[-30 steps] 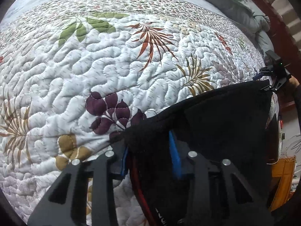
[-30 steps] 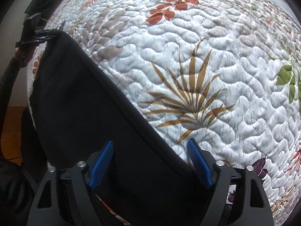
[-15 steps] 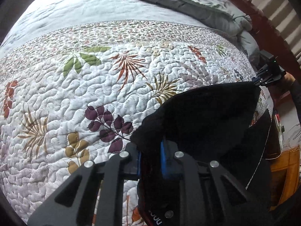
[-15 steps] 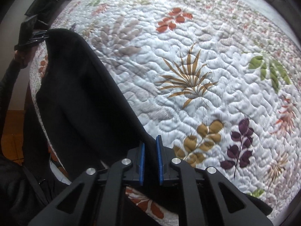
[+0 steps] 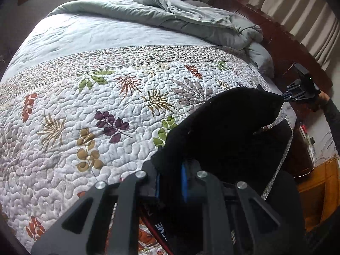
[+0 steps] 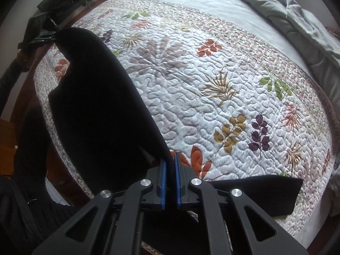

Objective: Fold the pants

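Two grippers: we hold one in each hand, both pinching the same black pants above a bed.
Left gripper [image 5: 170, 180]: its blue pads are closed tight on a bunched edge of the pants, with black cloth filling the gap between them.
Right gripper [image 6: 170, 182]: its jaws have just been closing, and the blue pads now press on a thin fold of the pants, nearly touching each other.
Pants [image 5: 229, 131]: plain black cloth, stretched in the air between our two grippers; the lower part hangs toward the near edge of the bed, and one end lies on the quilt at the lower right of the right wrist view.
Writing: white letters show on dark cloth below the left gripper, beside a red line, but we cannot read them.
Quilt [image 5: 89, 110]: white, stitched in a wavy pattern, printed with green, brown, purple and rust leaves.
Blanket [image 5: 180, 14]: grey-green, heaped at the far end of the bed.
Headboard [image 5: 282, 40]: dark red wood, beside pale curtains [image 5: 297, 6].
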